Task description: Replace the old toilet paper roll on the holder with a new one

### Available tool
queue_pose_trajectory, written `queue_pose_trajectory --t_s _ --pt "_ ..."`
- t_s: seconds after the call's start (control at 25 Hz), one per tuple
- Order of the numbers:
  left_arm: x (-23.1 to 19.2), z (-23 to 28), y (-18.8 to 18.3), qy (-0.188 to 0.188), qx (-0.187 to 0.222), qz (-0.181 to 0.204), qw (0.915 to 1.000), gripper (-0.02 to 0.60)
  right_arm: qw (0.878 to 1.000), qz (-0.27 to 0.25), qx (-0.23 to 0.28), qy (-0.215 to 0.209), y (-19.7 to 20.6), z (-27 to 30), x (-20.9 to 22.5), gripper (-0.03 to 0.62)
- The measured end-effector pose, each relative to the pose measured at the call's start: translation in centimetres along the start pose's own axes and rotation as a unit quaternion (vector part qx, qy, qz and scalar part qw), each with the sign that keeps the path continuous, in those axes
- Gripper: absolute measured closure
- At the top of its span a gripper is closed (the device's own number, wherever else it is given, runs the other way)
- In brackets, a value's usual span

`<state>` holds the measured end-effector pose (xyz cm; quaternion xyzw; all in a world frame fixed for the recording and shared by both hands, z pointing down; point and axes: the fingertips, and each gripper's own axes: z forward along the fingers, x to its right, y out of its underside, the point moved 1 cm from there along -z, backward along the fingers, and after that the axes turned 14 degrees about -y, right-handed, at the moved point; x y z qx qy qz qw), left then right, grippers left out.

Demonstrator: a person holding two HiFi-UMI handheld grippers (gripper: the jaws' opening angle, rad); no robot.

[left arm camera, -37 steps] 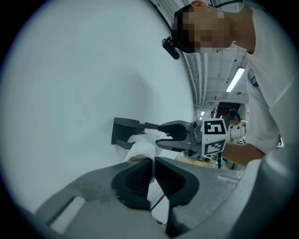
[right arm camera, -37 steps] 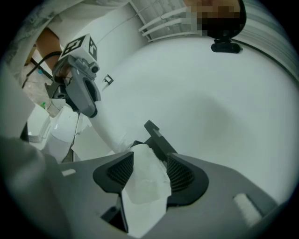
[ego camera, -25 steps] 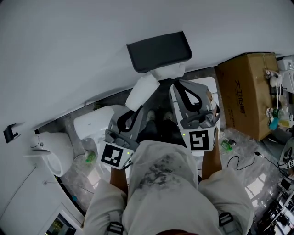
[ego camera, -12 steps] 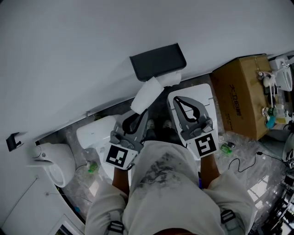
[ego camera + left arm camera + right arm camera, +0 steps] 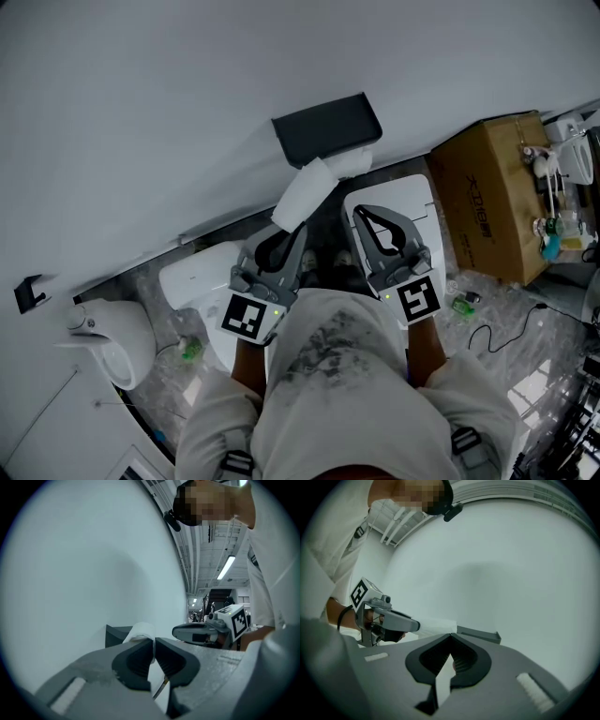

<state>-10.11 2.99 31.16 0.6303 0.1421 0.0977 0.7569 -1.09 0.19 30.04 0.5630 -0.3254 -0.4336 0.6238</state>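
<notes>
A black holder cover is fixed to the white wall, with the white roll just beneath it. A strip of toilet paper hangs down-left from the roll. My left gripper is shut on the strip's lower end; in the left gripper view the paper sticks out past the closed jaws, with the holder behind. My right gripper is beside it, shut with nothing in it. In the right gripper view its jaws meet, facing the holder and paper.
A white toilet and a white lidded fixture stand below the holder. A cardboard box is at the right, a white basin at the left. Small green bottles and a cable lie on the floor.
The right gripper has rolled about its own axis and shifted a little sideways. The left gripper has risen slightly, still gripping the paper strip.
</notes>
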Motion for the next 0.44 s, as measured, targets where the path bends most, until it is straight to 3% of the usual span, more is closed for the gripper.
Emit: queue_pose_trajectory --t_s 0.44 --pt "0.13 0.64 0.05 0.002 -0.004 0.000 1.0000 0.563 1.000 -0.010 -0.002 -0.001 0.03 0.16 0.53 0.592"
